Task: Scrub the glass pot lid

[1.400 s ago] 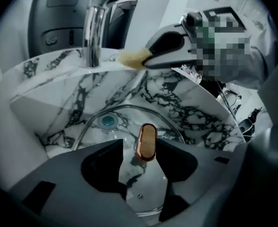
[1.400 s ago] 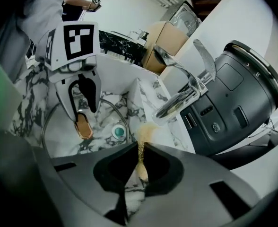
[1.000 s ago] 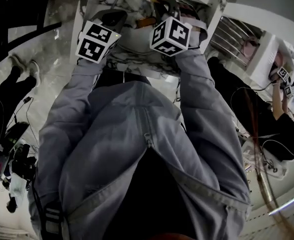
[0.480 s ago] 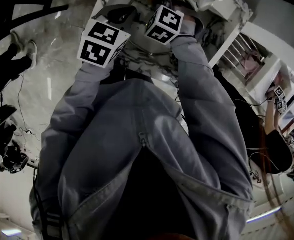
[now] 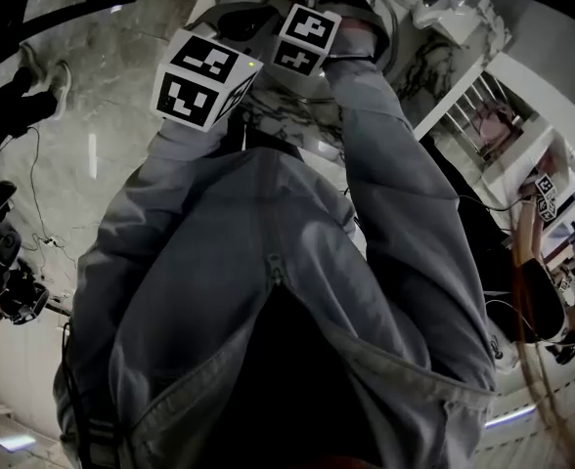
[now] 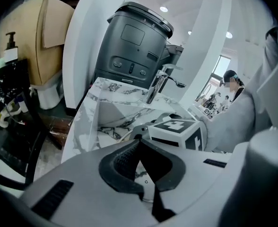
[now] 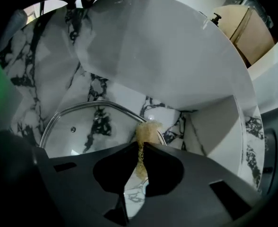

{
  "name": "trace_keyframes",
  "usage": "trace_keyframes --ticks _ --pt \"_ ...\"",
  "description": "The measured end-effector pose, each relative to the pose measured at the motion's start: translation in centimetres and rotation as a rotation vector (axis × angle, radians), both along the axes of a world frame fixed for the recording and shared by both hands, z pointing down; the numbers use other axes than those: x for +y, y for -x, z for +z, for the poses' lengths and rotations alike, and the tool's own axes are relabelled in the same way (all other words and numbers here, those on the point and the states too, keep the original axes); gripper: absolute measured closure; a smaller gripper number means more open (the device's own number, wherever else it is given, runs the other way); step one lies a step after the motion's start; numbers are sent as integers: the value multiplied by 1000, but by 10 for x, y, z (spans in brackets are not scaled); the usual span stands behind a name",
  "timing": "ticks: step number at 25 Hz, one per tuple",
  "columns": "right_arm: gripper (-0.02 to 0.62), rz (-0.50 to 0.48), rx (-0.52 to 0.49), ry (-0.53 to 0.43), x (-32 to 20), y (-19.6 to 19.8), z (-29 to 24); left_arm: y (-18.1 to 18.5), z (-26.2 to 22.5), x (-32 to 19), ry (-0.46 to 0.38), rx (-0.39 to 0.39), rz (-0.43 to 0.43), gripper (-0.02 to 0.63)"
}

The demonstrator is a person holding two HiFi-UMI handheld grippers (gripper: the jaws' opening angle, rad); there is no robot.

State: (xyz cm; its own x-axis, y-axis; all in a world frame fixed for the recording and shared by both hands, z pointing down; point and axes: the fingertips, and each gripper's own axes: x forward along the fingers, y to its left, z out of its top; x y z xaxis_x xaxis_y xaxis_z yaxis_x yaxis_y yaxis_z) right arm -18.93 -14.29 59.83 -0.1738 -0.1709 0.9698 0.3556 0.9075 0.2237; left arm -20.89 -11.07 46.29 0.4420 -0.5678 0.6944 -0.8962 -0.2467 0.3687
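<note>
The glass pot lid (image 7: 94, 126), clear with a metal rim and a small vent hole, lies in a white marble sink (image 7: 210, 131). My right gripper (image 7: 140, 148) points steeply down at it, shut on a yellowish scrubber (image 7: 147, 132) whose tuft hangs at the lid's right rim. Touch between scrubber and glass cannot be told. My left gripper (image 6: 140, 142) is shut with nothing between its tips. A bit of the lid's rim (image 6: 147, 198) shows through the hollow behind them. In the head view only the two marker cubes show, left (image 5: 201, 84) and right (image 5: 307, 39).
A chrome faucet (image 6: 160, 82) stands behind the sink, with a dark grey appliance (image 6: 132, 46) at the back. A cardboard box (image 6: 47, 37) is far left. Another person (image 5: 552, 291) works with grippers at the right.
The right marker cube has gone up the picture and farther from me, over the sink. The left cube has stayed almost in place and rolled a little.
</note>
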Motion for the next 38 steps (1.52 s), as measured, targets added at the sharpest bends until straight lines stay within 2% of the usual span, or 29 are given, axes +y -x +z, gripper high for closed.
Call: trace_keyframes --ticks 10,15,19,25,27,29,31,38 --pt "545 -45 34 74 76 -30 -6 1 -4 6 -10 -11 -1 591" --pt "545 -24 69 179 114 -49 -9 -1 -8 15 -14 -28 -2 591" --pt "545 32 102 327 141 -61 -9 -3 -9 23 -12 -33 -6 591" --pt "545 158 159 664 183 -72 -14 -15 -14 36 -18 -36 7 591" --pt "545 195 149 744 190 -73 -17 -19 -14 39 -16 -36 14 591" --pt "545 232 88 804 191 -68 -25 -23 -13 40 -13 -36 22 591" --pt "546 251 9 814 181 -62 -39 -26 -12 39 -11 -36 28 591" --pt "546 356 -166 645 102 -79 -94 -40 -16 21 -48 -51 73 591"
